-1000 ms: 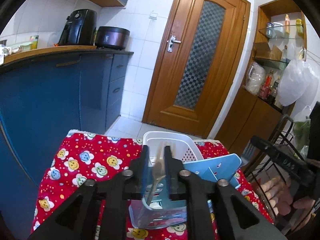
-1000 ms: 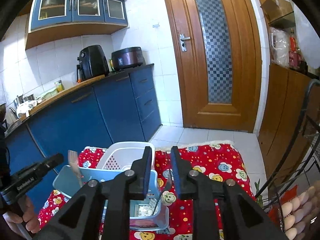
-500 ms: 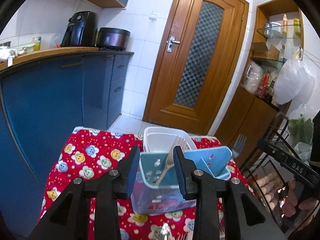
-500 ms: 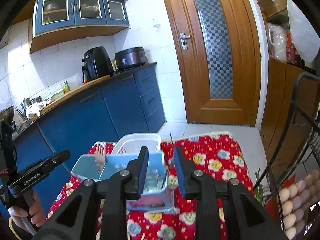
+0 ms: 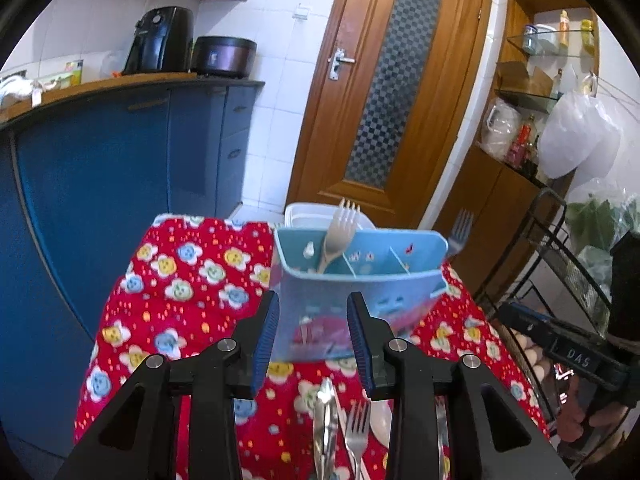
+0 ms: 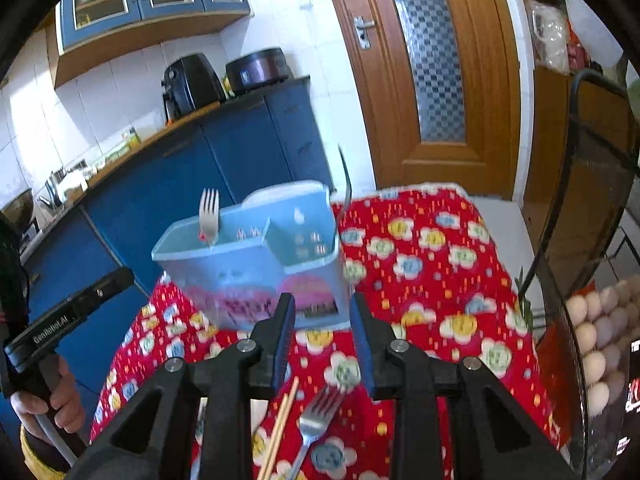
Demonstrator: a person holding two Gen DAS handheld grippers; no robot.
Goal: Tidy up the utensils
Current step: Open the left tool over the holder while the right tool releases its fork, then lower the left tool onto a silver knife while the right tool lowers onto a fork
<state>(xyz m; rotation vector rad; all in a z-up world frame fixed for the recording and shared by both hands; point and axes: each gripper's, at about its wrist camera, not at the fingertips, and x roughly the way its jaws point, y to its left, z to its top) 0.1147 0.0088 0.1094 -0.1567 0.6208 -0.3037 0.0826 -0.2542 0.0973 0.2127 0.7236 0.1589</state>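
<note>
Both grippers empty before the blue caddy

Left gripper (image 5: 314, 338) and right gripper (image 6: 323, 332) stand spread, nothing between — utensil caddy (image 5: 356, 280) just beyond holds forks (image 5: 340, 228); loose fork (image 6: 318, 412) and chopsticks (image 6: 280, 424) lie nearer. Handles read "GenRobot.AI" (image 6: 50, 332) and "DAS" (image 5: 576, 360).

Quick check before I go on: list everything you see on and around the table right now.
utensil holder: one, light blue, on the tablecloth, ahead of both grippers
forks: two standing in the holder, one at each end; one lying on the cloth near the camera
chopsticks: one wooden pair, on the cloth beside the lying fork
tablecloth: one, red with flowers
basket: one, white, behind the holder
eggs: several, pale, in the black rack at right
left gripper: open, empty
right gripper: open, empty
</note>
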